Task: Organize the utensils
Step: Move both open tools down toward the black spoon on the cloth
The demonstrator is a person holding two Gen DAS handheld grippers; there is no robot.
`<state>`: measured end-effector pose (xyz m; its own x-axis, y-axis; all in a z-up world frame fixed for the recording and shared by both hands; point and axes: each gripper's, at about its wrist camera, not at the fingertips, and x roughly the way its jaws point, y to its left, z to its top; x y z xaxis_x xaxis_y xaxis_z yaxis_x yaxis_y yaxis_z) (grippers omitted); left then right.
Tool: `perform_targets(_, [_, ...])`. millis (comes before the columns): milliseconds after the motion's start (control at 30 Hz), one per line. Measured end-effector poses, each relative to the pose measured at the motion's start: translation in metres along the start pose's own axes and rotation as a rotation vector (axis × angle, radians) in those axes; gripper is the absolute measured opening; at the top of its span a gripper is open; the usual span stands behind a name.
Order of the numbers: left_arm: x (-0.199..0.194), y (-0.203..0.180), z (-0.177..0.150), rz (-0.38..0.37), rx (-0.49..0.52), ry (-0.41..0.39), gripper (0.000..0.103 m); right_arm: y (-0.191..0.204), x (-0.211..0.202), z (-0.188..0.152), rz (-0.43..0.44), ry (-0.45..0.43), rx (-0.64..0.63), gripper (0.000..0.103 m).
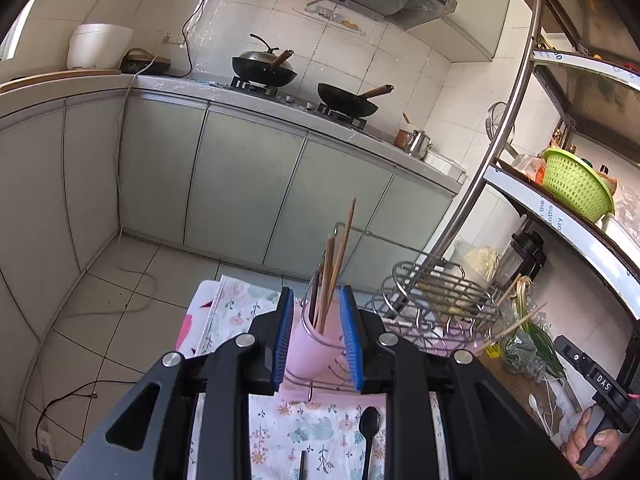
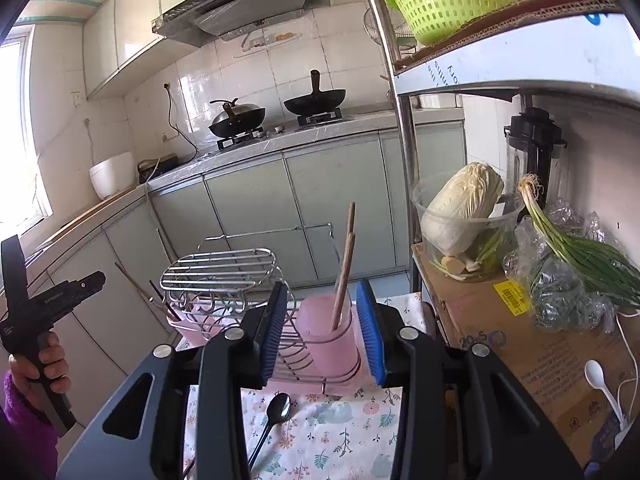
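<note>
A kitchen is being shown; the work surface is a small table covered by a floral cloth [image 2: 344, 436], standing just beside a metal shelf unit [image 2: 404, 168].

A wire utensil rack [image 2: 224, 276] is being carried toward the far edge of the cloth. Two pink cups are being held in it: the left cup [image 1: 310, 344] with several wooden chopsticks [image 1: 332, 276] standing upright in it, the right cup [image 2: 330, 336] with a couple of sticks.

The left gripper [image 1: 316, 344] is being held in front of the left cup, jaws parted to a middling width with nothing between the pads; the cup is only being seen through the gap, further off. The right gripper [image 2: 326, 332] is being held likewise before the right cup, jaws partly open and empty.

A dark metal spoon [image 2: 278, 410] is being left flat on the cloth near its front edge, bowl toward the rack. A white plastic spoon [image 2: 598, 380] is being left on a cardboard box [image 2: 520, 344] at the right, well apart from the rack. A thin dark stick [image 1: 302, 464], partly hidden, is also being seen on the cloth.

Judged step: loose utensils still being collected. For the metal spoon, the handle is best pinched mid-length with the jaws set across it, then lifted clear of the cloth, tipped upright over a cup and let go only once the tip is inside the rim, so that the standing chopsticks are not knocked.
</note>
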<state>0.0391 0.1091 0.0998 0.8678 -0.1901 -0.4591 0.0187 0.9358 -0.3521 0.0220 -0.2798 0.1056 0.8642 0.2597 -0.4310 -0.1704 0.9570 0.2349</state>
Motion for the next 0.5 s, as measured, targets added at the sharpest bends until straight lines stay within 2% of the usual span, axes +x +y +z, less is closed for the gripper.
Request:
perform_targets(133, [0.009, 0.002, -0.031, 0.006, 0.017, 0.091, 0.023, 0.003, 0.008, -0.032, 0.034, 0.070, 0.032, 0.037])
perform_targets(267, [0.024, 0.009, -0.062, -0.013, -0.008, 0.198, 0.023, 0.008, 0.028, -0.071, 0.072, 0.183, 0.072, 0.037])
perform_targets(500, [0.060, 0.012, -0.111, -0.026, -0.028, 0.410, 0.023, 0.023, 0.057, -0.123, 0.122, 0.349, 0.094, 0.037])
